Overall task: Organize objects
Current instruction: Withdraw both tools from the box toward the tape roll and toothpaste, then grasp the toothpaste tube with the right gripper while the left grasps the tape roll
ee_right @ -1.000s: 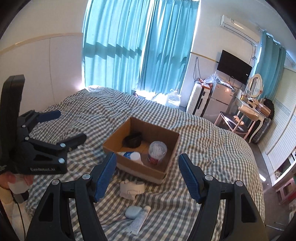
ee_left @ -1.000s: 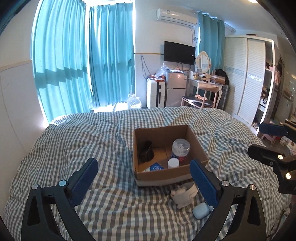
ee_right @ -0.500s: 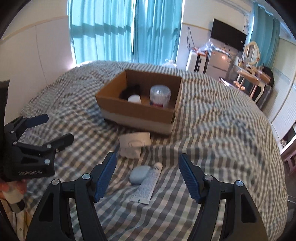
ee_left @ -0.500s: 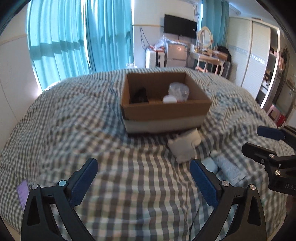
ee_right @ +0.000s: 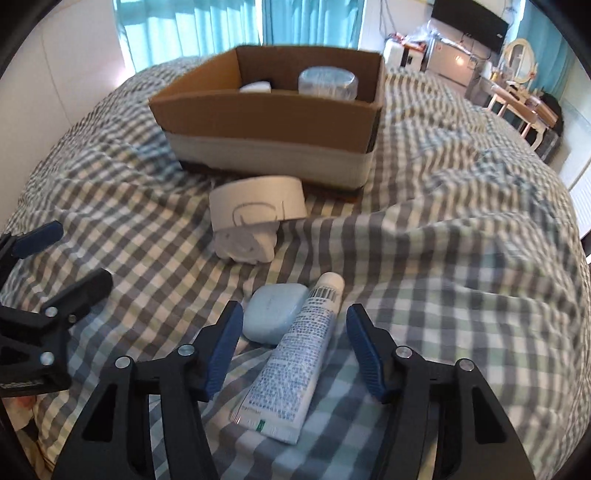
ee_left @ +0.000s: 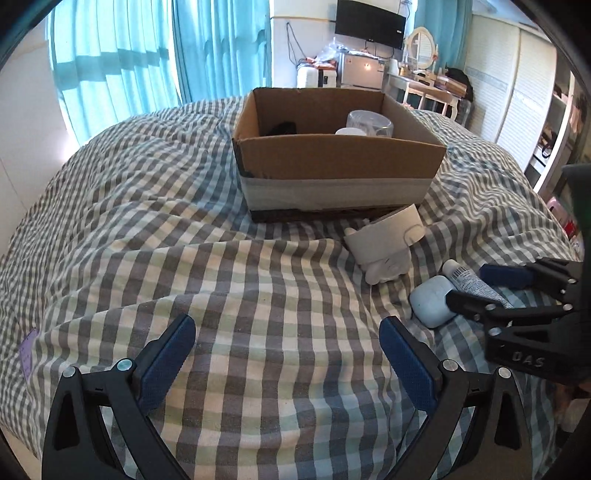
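Observation:
A cardboard box (ee_left: 340,162) (ee_right: 269,122) stands on the checked bed; inside show a clear jar (ee_left: 370,123) (ee_right: 327,83), a white cap (ee_right: 255,87) and something dark (ee_left: 282,128). In front lies a white rolled bundle with a paper band (ee_left: 388,247) (ee_right: 253,221). Nearer lie a pale blue case (ee_left: 430,301) (ee_right: 275,314) and a white tube (ee_left: 471,282) (ee_right: 295,354). My right gripper (ee_right: 293,345) (ee_left: 480,286) is open, low over the bed, its fingers either side of the tube and case. My left gripper (ee_left: 286,354) (ee_right: 55,254) is open and empty over bare bedding.
The grey-and-white checked duvet (ee_left: 184,258) is rumpled with folds. Teal curtains (ee_left: 118,59) hang behind the bed. A TV (ee_left: 369,22), fridge, dressing table and wardrobe (ee_left: 517,81) stand at the far right.
Both grippers have dropped lower and moved forward toward the bed. The right gripper has narrowed somewhat and come down around the tube and the blue case.

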